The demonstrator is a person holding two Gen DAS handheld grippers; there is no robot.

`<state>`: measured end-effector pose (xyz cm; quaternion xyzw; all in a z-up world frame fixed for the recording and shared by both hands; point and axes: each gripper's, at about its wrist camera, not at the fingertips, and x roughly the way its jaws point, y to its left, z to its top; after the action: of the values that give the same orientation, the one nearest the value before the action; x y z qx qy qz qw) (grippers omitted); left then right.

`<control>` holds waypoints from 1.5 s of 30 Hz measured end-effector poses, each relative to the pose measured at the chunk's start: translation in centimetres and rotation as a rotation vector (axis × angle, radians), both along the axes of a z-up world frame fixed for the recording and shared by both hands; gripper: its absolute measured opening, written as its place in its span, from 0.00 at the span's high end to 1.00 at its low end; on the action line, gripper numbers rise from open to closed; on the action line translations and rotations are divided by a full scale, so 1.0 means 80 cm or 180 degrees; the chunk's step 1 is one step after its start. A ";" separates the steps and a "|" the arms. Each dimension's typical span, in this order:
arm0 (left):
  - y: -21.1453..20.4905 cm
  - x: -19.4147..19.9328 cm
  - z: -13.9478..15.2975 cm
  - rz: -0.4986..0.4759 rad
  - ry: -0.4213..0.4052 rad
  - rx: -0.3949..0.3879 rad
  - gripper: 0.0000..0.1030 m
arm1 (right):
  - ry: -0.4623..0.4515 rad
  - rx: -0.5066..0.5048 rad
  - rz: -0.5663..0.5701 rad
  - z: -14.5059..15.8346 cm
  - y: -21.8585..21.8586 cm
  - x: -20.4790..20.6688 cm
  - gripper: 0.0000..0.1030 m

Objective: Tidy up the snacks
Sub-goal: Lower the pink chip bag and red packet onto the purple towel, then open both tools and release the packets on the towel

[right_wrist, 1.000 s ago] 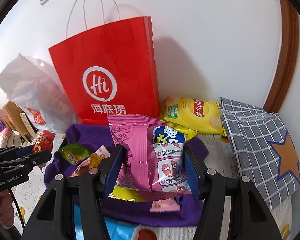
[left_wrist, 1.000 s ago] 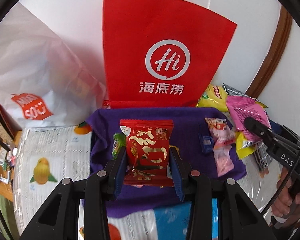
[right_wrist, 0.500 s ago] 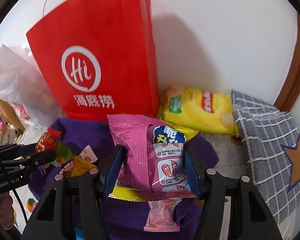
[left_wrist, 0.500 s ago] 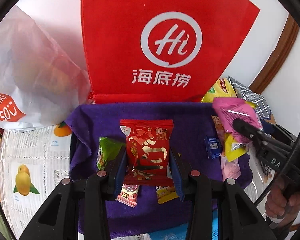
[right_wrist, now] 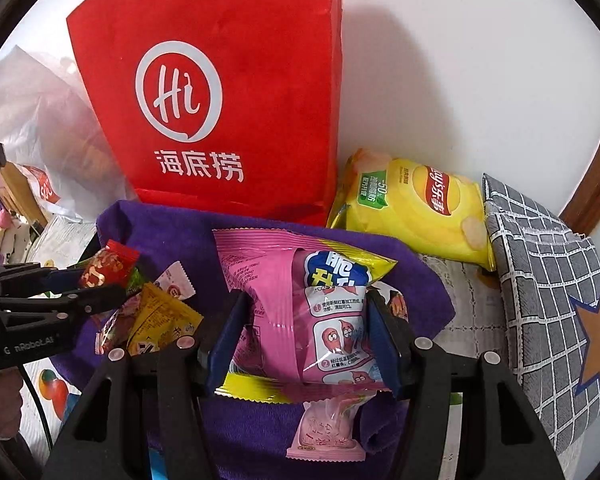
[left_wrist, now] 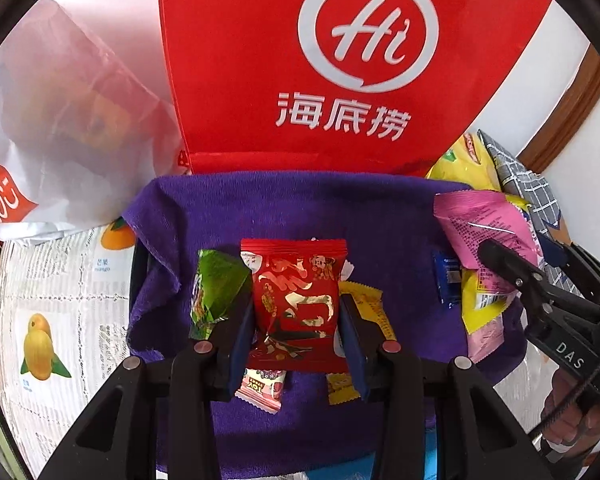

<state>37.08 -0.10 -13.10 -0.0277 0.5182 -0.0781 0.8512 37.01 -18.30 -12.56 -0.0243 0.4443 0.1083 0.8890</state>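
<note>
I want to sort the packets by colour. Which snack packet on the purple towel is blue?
The small blue packet near the towel's right side, beside the pink packet. Other loose ones are green, yellow or pink.

My red packet (left_wrist: 298, 304) covers most of the yellow sachet (left_wrist: 364, 308) and the top of the small pink one (left_wrist: 262, 386) beneath it; my left finger hides the green wrapper's (left_wrist: 214, 292) lower edge. The red bag (left_wrist: 340, 64) runs off the frame's top, handles unseen. Whatever sits inside the white plastic bag (left_wrist: 68, 112) is only a blur. On my other side, the pink bag (right_wrist: 300, 312) hides the upper half of a pale pink sachet (right_wrist: 326, 432), and the checked cloth (right_wrist: 548, 300) is cut off at the edge.
</note>
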 end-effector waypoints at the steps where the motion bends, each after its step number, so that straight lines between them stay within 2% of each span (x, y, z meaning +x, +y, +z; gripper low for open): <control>1: 0.000 0.000 -0.002 0.0003 0.0013 0.0007 0.61 | 0.0012 -0.0011 -0.0006 -0.001 0.000 0.001 0.42; 12: -0.009 0.001 -0.003 -0.0060 0.0001 0.0005 0.60 | 0.0029 0.0050 -0.0076 0.003 -0.004 0.000 0.39; 14: -0.010 0.001 -0.001 -0.0065 -0.0009 -0.0007 0.57 | -0.0007 0.0066 -0.0077 0.008 -0.004 -0.003 0.36; 16: -0.009 -0.001 0.003 -0.0080 -0.0047 -0.0023 0.44 | -0.0072 0.0078 -0.0105 0.017 -0.006 -0.008 0.33; 19: -0.013 -0.006 0.012 -0.0110 -0.0141 0.0026 0.34 | -0.0143 0.0155 -0.0135 0.030 -0.012 -0.014 0.26; 26: -0.018 -0.016 0.029 -0.0160 -0.0235 0.0058 0.34 | -0.0329 0.0221 -0.0326 0.061 -0.027 -0.039 0.23; 31: -0.015 -0.030 0.054 -0.0133 -0.0397 0.0032 0.34 | -0.0381 0.0134 -0.0462 0.081 -0.042 -0.075 0.23; 39: -0.006 -0.072 0.109 -0.0071 -0.0788 -0.0024 0.34 | -0.0566 0.0029 -0.0658 0.115 -0.066 -0.147 0.23; 45: 0.007 -0.118 0.121 -0.0046 -0.0872 -0.0090 0.34 | -0.0691 -0.0138 -0.0700 0.127 -0.066 -0.197 0.23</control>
<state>27.65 0.43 -3.39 -0.0250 0.3962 -0.0945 0.9129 21.28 -23.55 -2.37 -0.0063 0.3478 -0.0027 0.9376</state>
